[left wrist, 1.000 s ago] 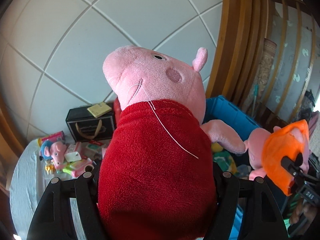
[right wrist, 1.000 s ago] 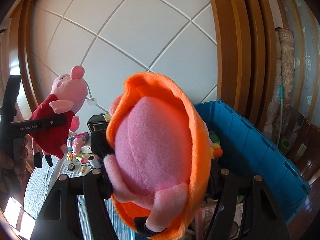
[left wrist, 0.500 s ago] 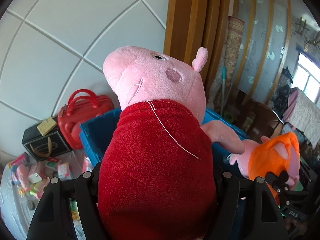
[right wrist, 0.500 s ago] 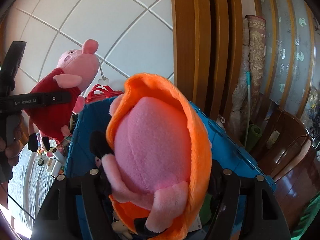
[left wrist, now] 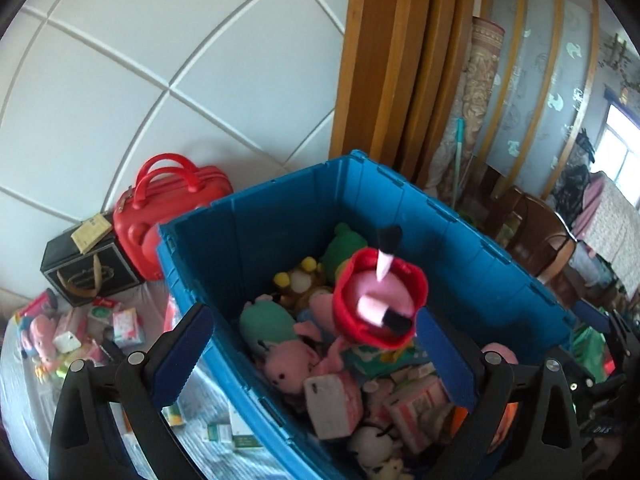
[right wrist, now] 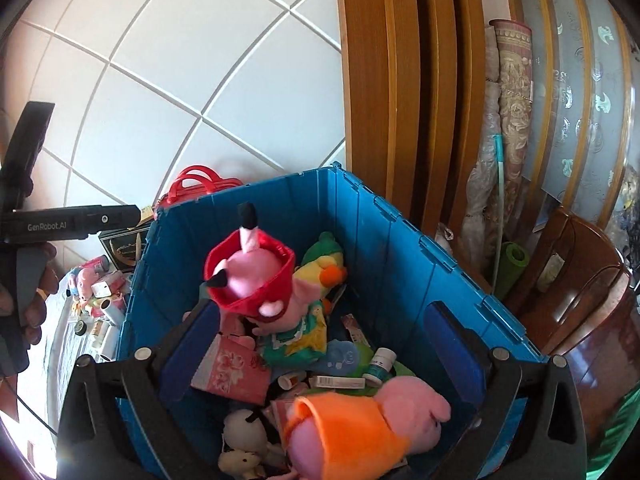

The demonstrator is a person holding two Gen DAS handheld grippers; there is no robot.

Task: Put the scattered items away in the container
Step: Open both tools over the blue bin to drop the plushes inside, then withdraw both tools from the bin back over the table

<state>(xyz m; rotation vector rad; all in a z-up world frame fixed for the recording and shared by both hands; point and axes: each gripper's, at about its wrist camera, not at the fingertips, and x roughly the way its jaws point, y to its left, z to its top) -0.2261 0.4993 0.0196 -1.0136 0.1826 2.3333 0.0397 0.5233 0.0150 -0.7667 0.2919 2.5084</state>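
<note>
— what are your fingers doing over there?

— my left gripper (left wrist: 316, 344) stands with its jaws spread wide and nothing between the blue pads. they have just been opening. my right gripper (right wrist: 324, 344) is the same: jaws far apart, just opened, pads touching nothing.

— and the two pigs?

— the pig in the red dress (left wrist: 378, 304) is upside down inside the blue crate (left wrist: 256, 232), one black-tipped leg sticking up, its head buried among the other soft toys. in the right wrist view it sits toward the crate's left side, beside a green and yellow plush (right wrist: 326, 264). the pig in the orange dress (right wrist: 360, 428) lies on its side at the near end of the crate, on top of the clutter, snout pointing right, next to a white and black plush (right wrist: 244, 440).

— what else is in there?

— a pink floral box (right wrist: 232, 368), a small white bottle (right wrist: 382, 362), a teal plush (left wrist: 264, 320) and a pink plush (left wrist: 288, 364).

— anything still outside?

— yes. small toys and boxes (left wrist: 80, 328) are scattered on the cloth-covered surface left of the crate. a red case with handles (left wrist: 172, 200) and a black box (left wrist: 84, 272) stand behind them by the white wall. in the right wrist view a hand (right wrist: 32, 304) holds the left gripper's handle at the left edge.
</note>
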